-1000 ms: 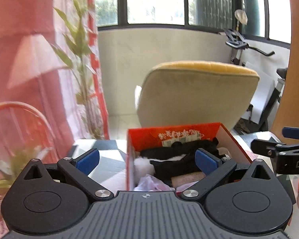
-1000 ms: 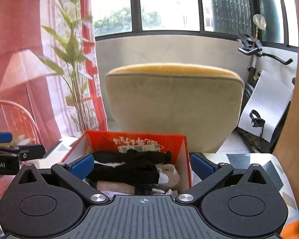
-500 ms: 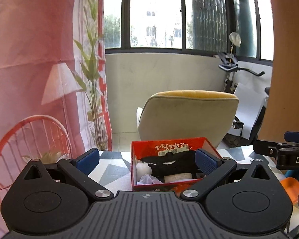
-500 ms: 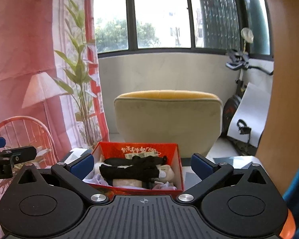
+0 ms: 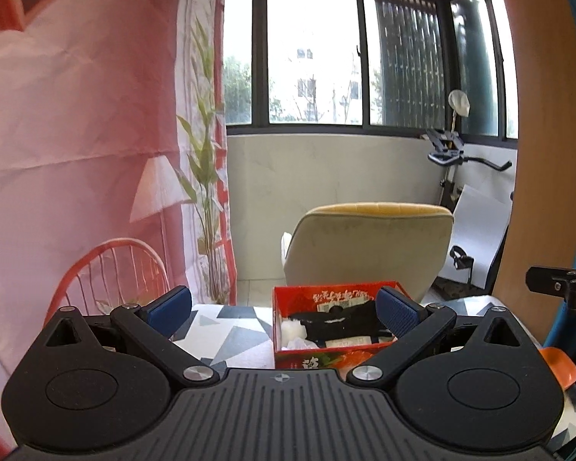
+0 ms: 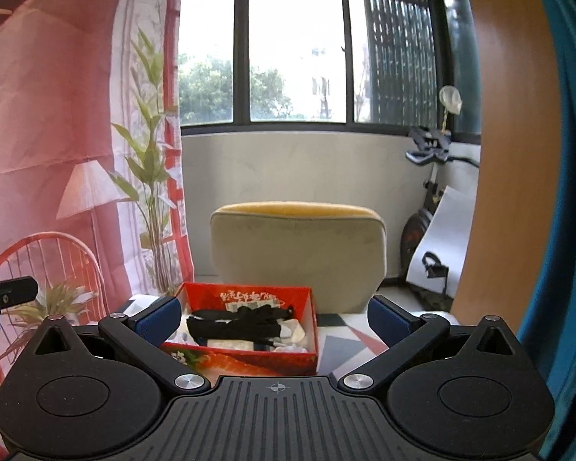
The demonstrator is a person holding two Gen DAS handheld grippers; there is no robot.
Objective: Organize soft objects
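Observation:
A red cardboard box (image 5: 311, 359) stands on the patterned table and also shows in the right wrist view (image 6: 249, 361). It holds black fabric (image 5: 338, 324) (image 6: 234, 324), white soft pieces (image 5: 292, 331) (image 6: 293, 330) and a pale roll. My left gripper (image 5: 284, 313) is open and empty, held back from the box on its near side. My right gripper (image 6: 274, 320) is open and empty, also held back from the box. Nothing is between either pair of fingers.
A beige and yellow armchair (image 5: 368, 246) stands behind the table. The table top (image 5: 226, 336) has a grey and white triangle pattern. A pink printed curtain (image 5: 76, 153) hangs on the left. An exercise bike (image 5: 457, 161) stands at the right. An orange object (image 5: 556, 365) lies at the table's right.
Both grippers have drawn back and up from the box, which now looks smaller and farther away. Both stay open and empty.

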